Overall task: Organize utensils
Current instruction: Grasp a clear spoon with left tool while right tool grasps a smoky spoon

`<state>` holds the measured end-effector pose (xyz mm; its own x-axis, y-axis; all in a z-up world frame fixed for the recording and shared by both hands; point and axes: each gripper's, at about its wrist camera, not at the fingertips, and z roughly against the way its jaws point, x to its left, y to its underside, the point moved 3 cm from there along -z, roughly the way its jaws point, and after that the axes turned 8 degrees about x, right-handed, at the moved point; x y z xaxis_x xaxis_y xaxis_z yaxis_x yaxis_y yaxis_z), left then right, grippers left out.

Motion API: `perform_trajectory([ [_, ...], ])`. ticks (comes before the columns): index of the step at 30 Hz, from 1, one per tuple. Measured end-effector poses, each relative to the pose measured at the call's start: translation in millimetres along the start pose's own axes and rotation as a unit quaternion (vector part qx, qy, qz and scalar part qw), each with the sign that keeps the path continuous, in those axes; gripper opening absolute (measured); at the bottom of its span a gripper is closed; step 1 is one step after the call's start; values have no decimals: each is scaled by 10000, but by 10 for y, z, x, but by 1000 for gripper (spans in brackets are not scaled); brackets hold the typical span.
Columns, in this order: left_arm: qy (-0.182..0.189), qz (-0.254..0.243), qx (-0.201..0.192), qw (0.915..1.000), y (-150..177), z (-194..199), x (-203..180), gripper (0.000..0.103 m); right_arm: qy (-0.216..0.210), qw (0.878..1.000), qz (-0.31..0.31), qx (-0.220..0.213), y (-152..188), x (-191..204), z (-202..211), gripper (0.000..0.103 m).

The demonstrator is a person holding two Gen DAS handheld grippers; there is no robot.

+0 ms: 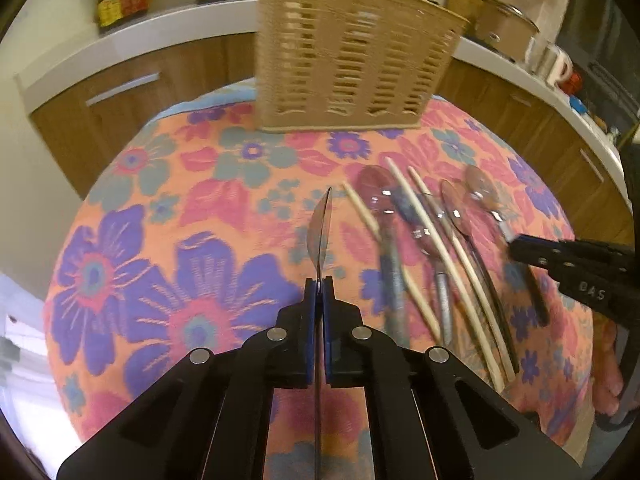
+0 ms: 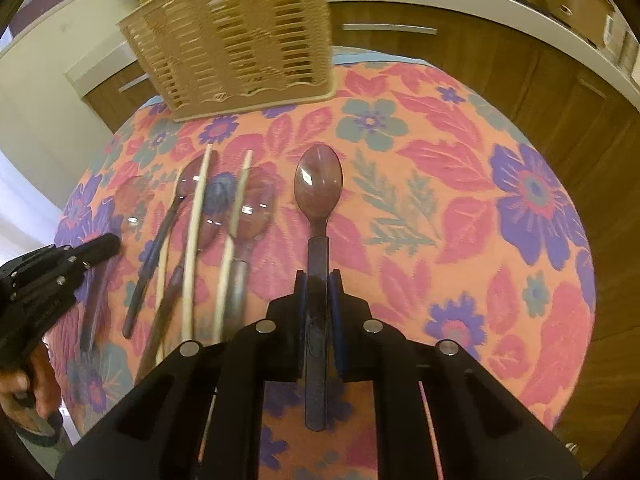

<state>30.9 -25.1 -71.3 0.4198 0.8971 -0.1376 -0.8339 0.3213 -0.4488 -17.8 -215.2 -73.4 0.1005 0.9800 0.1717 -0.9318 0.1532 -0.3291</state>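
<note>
left claw (image 1: 319, 286) pinches a shiny spoon (image 1: 320, 227) on its edge; right claw (image 2: 319, 280) pinches a flat spoon (image 2: 318, 188); a holey tan basket (image 1: 344, 56) stands ahead; thin sticks (image 2: 196, 240) and spoons lie between the claws on flowery cloth (image 1: 160, 240)

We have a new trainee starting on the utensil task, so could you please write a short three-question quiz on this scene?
1. True or false: the left gripper is shut on a spoon.
2. The basket stands on: A the flowered table, B the counter, C the floor?
3. Fill in: the pale sticks among the loose spoons are ___.
Key: 1 true; 2 A; 3 chopsticks.
</note>
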Motion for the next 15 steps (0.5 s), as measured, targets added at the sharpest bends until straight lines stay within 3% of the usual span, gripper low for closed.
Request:
perform_trajectory([
  [6, 111, 257, 37, 9996, 84, 58, 208, 1, -43, 9998, -169, 73, 147, -273, 59, 9],
  [11, 196, 181, 163, 9995, 135, 10, 210, 3, -85, 9997, -158, 159, 201, -307, 31, 9],
  [15, 290, 61, 175, 9994, 179, 39, 174, 21, -47, 9996, -79, 265, 176, -276, 18, 14],
])
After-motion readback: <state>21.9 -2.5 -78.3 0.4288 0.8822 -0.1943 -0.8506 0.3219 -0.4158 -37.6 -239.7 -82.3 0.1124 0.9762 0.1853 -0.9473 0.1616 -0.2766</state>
